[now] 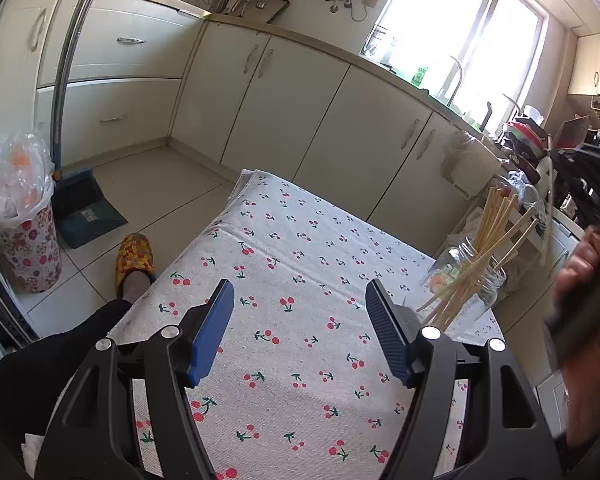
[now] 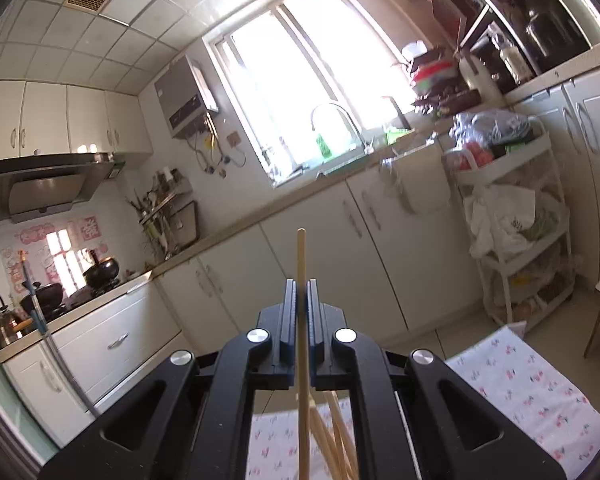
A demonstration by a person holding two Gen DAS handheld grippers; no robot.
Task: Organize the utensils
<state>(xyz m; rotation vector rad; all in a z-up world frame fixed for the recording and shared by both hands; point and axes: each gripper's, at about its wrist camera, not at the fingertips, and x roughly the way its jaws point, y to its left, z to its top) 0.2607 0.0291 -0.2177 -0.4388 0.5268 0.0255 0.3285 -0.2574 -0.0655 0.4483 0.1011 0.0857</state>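
Right gripper (image 2: 301, 292) pinches one chopstick (image 2: 302, 264) above jar (image 1: 466, 280) at table's (image 1: 300, 264) right edge, mid-insert; lower it in; left gripper (image 1: 300, 300) wide open, empty.

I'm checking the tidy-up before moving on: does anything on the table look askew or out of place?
The chopsticks in the glass jar splay out at different angles, a few leaning far sideways. The right gripper is shut on one chopstick, held above the others.

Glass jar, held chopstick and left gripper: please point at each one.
glass jar (image 1: 486, 280), left wrist view, its clear wall.
held chopstick (image 2: 301, 256), right wrist view, shaft above the pads.
left gripper (image 1: 300, 300), left wrist view, midway between fingertips.
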